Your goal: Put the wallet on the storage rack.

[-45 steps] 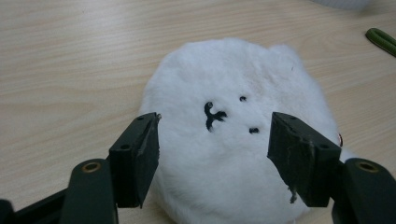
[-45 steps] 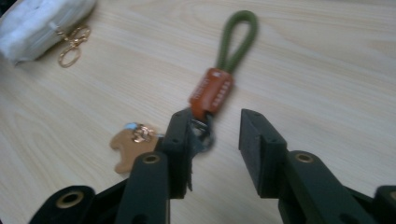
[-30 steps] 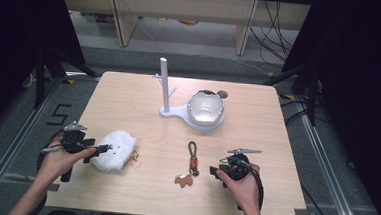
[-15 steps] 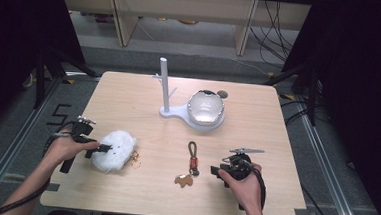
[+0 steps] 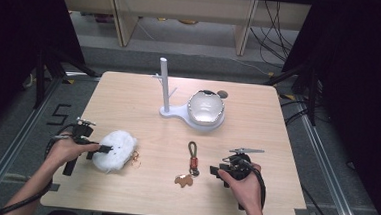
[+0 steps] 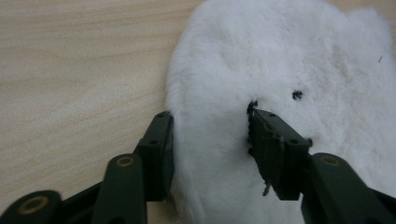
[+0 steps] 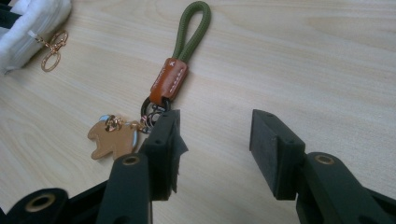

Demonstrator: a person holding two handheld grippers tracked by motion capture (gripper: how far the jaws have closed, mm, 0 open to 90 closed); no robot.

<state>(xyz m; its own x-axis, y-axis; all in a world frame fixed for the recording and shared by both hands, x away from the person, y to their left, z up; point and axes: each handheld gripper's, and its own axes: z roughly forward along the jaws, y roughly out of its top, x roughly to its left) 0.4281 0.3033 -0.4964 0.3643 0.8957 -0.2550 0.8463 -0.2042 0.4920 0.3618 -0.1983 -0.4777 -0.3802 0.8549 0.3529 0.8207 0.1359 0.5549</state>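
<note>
White fluffy pouch [image 5: 114, 150] lies on the wooden table [image 5: 129, 98], near its front-left part, well to the front-left of the white stand [image 5: 165, 88]. Surface is long, soft pile; outline is a rounded oval. Long axis runs roughly left to right across the table. A small gold ring and clasp [image 5: 135, 157] trail from its right end, toward the keychain.

Left gripper [image 6: 210, 135] has its jaws spread around the pouch's near edge: one jaw sits at the fur's edge against the table, the other presses into the pile. The fur between them is not squeezed flat. In the high view the left hand [image 5: 68, 147] holds this gripper just left of the pouch.

Keychain [image 5: 191, 160] lies front of the stand, between pouch and right gripper [image 5: 218, 172]. It has a green cord loop, a tan stitched leather band, a dark ring and a flat tan animal-shaped tag [image 7: 112, 137]. Its long axis runs front to back, loop end toward the stand.

Right gripper's jaws stand apart, empty, one jaw just beside the dark ring.

Stand: upright post with short pegs on a flat base, a shiny round bowl [image 5: 206, 107] on the base's right.
</note>
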